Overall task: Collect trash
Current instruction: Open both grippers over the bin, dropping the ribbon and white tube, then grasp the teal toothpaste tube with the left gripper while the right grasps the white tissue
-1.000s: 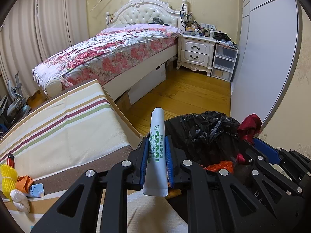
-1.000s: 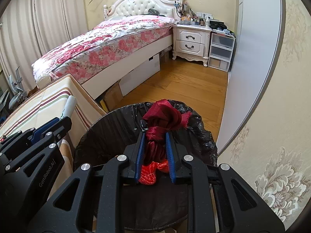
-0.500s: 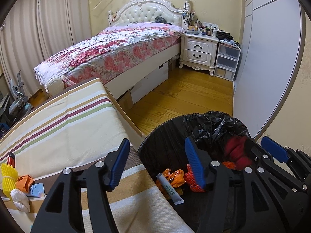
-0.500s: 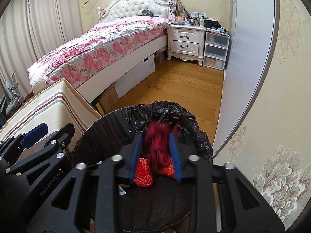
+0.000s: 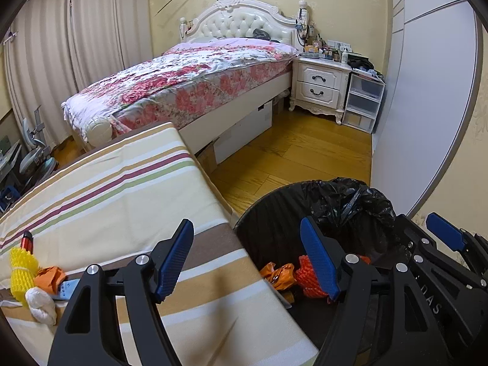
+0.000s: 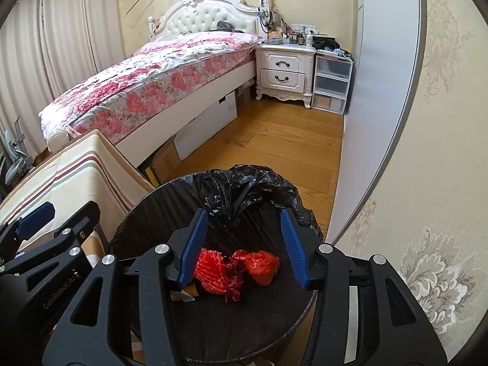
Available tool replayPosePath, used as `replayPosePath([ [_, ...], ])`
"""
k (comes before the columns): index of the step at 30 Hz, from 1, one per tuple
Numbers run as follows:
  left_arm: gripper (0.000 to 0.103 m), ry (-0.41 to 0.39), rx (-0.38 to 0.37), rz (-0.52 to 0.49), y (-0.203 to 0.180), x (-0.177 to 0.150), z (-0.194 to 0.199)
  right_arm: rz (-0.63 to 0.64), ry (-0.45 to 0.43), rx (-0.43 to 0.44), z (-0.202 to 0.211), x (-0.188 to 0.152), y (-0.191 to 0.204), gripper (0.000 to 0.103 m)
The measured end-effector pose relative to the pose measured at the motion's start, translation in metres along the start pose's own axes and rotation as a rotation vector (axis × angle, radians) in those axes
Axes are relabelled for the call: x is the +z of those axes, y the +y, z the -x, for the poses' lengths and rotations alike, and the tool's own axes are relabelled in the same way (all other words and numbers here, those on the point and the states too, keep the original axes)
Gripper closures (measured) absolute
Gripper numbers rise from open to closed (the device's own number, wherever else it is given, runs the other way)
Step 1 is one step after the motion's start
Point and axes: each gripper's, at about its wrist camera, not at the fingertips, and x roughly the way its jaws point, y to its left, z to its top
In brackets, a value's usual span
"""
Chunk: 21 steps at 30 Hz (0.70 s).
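Over the bin [image 6: 213, 329], both grippers are opening w/ nothing between the pads: right gripper [image 6: 244, 247] directly above, left gripper [image 5: 247, 259] at its 9 o'clock edge. Red trash [image 6: 235, 268] lies at the bin bottom. More trash [image 5: 30, 277] waits on the striped cloth [image 5: 122, 207], approx. 8 o'clock in left view.

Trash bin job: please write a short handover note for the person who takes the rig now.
Left gripper: jaws opening, nothing between them.
Right gripper: jaws opening over the bin, nothing between them.
Black-lined round trash bin holds the orange-red mesh bundle, dark red ribbon, red bag.
Left: yellow foam net, orange wrapper, white wad on the striped tablecloth.
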Motion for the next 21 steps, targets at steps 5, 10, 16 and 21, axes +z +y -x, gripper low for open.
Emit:
replayPosePath([
  [5,0.033,0.002,0.019,0.014,0.014,-0.009,0.016,0.026,0.002,0.025,0.01,-0.007,0.009,0.053],
  [10,0.033,0.009,0.048,0.05,0.033,-0.024,0.034,0.061,0.007,0.057,0.021,-0.016,0.023,0.052],
  [16,0.033,0.02,0.092,0.092,0.059,-0.042,0.056,0.116,0.011,0.115,0.039,-0.03,0.046,0.052],
  [21,0.033,0.039,0.113,0.138,0.08,-0.061,0.072,0.165,0.018,0.159,0.052,-0.043,0.065,0.052],
])
